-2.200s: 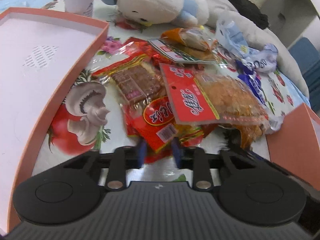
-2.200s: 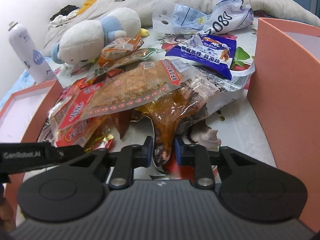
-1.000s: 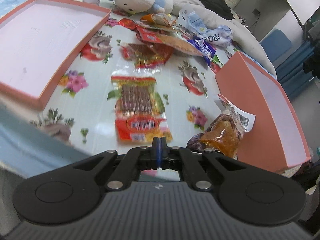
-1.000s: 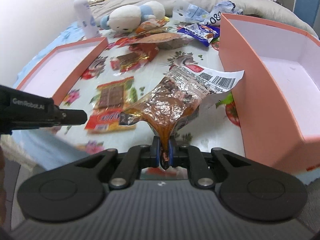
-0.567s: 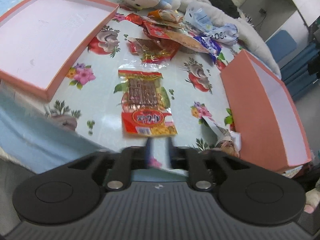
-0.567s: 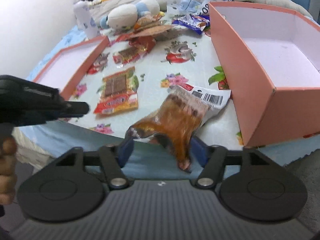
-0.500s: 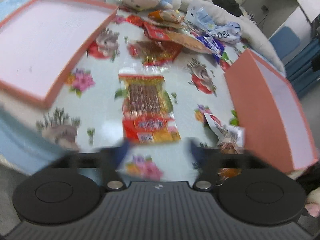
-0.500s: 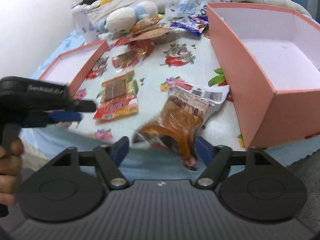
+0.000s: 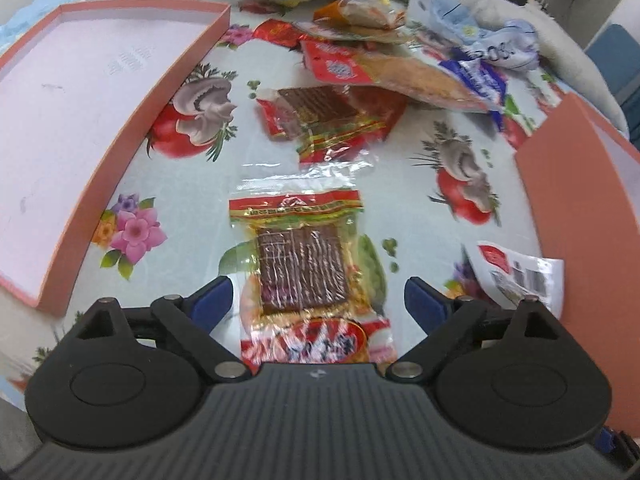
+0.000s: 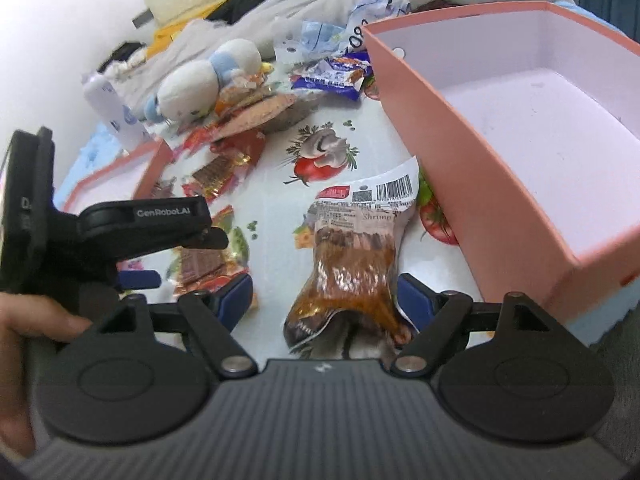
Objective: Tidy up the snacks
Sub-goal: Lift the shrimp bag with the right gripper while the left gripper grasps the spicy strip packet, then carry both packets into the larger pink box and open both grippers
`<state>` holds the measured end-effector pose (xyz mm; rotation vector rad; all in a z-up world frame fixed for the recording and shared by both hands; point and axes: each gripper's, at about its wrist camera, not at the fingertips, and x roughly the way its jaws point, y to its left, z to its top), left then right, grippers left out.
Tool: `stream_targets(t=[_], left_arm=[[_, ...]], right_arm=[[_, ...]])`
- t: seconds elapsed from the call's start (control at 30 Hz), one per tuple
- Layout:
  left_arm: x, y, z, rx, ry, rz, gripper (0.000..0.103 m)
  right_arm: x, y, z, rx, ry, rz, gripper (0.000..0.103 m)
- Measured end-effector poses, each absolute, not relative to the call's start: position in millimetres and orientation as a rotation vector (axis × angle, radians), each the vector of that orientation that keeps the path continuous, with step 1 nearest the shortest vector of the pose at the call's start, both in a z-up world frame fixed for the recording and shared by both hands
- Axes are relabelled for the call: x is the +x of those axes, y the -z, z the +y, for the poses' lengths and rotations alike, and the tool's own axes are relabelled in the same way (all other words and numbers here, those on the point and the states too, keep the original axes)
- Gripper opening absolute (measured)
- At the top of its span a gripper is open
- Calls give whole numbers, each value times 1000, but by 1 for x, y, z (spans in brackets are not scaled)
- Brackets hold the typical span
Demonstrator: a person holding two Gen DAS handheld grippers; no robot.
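Left wrist view: left claw point(image 9: 316, 304) opening, red-and-yellow flat snack packet point(image 9: 306, 276) just released on bench, ready for boxing.

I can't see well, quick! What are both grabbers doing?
Left gripper: opening over the red-and-yellow snack packet, holding nothing.
Right gripper: open around the brown shrimp pouch.
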<state>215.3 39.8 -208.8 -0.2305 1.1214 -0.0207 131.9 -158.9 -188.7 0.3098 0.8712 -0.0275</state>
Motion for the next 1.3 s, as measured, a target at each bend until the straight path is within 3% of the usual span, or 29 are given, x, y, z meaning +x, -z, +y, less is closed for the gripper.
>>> stream_targets(t=[0.37, 0.57, 0.67, 1.0, 1.3], left_arm=[[227, 229, 19, 19, 30, 1146, 91], [224, 228, 12, 47, 67, 1138, 77], [219, 223, 7, 64, 87, 1121, 64], [199, 204, 12, -2, 114, 1099, 62], [160, 142, 26, -90, 138, 1015, 62]], right_arm=[[171, 228, -151, 172, 40, 962, 76], [172, 226, -147, 104, -21, 948, 46], [170, 221, -148, 106, -40, 941, 44], [151, 195, -156, 130, -63, 884, 44], [121, 149, -165, 160, -83, 801, 44]])
